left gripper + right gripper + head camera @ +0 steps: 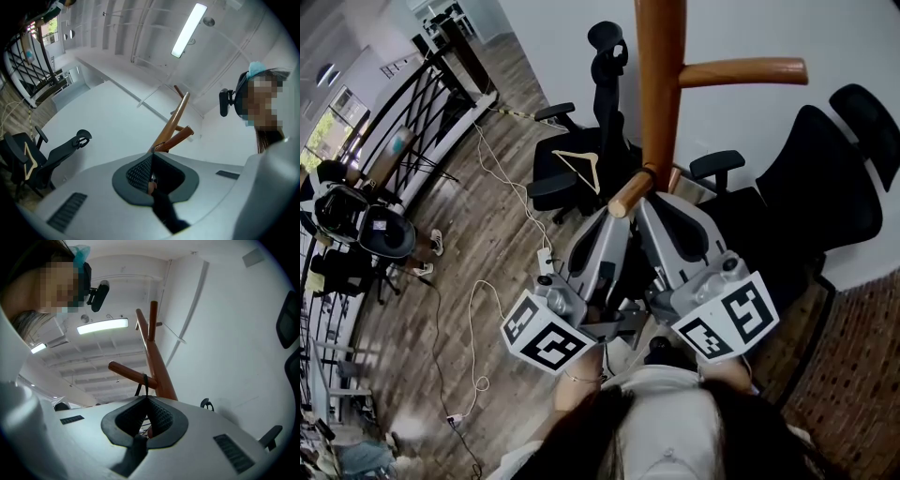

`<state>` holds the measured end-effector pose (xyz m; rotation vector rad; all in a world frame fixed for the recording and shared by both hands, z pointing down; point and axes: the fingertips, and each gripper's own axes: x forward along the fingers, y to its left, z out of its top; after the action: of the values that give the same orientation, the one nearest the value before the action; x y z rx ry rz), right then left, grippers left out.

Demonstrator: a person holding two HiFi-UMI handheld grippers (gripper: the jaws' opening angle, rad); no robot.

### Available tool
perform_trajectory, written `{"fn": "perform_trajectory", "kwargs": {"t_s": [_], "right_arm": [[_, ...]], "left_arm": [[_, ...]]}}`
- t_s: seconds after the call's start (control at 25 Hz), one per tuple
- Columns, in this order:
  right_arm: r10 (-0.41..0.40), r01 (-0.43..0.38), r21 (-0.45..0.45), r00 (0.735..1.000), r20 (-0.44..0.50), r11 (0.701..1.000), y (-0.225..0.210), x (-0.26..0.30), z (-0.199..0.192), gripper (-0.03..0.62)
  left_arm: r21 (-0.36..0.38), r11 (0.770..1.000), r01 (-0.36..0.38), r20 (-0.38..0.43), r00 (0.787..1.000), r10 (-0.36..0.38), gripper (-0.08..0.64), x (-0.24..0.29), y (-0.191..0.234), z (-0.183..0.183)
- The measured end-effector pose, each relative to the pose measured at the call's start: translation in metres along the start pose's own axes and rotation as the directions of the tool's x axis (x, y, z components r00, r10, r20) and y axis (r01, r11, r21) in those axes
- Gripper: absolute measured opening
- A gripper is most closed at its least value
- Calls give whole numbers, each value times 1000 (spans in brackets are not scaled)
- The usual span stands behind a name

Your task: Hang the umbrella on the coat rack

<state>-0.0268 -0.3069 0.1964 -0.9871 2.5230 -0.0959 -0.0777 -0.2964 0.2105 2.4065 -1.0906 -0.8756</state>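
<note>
Umbrella strap (145, 383) — a thin black loop — lies over the lower peg (131, 374) of the coat rack (661, 84), close against the pole. From the peg the loop drops straight into your right gripper (146, 403), whose jaws are pressed together on it just under the peg.

Your left gripper (151, 158) comes up to the same peg from the other side. Its jaws are closed tight too, tips right at the peg, with something dark in the seam — whether that is the strap cannot be told. The rest of the umbrella is hidden beneath the two grippers.

In the head view both grippers slant up toward the rack. Their tips meet at the lower peg, and their marker cubes sit low and apart. An upper peg (741, 71) sticks out from the pole on your right-gripper side.

A black office chair (607, 80) stands beyond the rack to the left of the pole, with a wooden hanger (578, 167) lying on its seat. A second black chair (825, 178) stands to the right of the pole.
</note>
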Motion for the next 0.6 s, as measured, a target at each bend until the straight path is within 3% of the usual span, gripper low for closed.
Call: {"fn": "perform_trajectory", "kwargs": {"t_s": [0.6], "right_arm": [[-34,34,-28,999,-3,999,-6,-4,-5,37]], "left_arm": [[-17,1000,-5,-18,1000,5,14,1,3,-9]]}}
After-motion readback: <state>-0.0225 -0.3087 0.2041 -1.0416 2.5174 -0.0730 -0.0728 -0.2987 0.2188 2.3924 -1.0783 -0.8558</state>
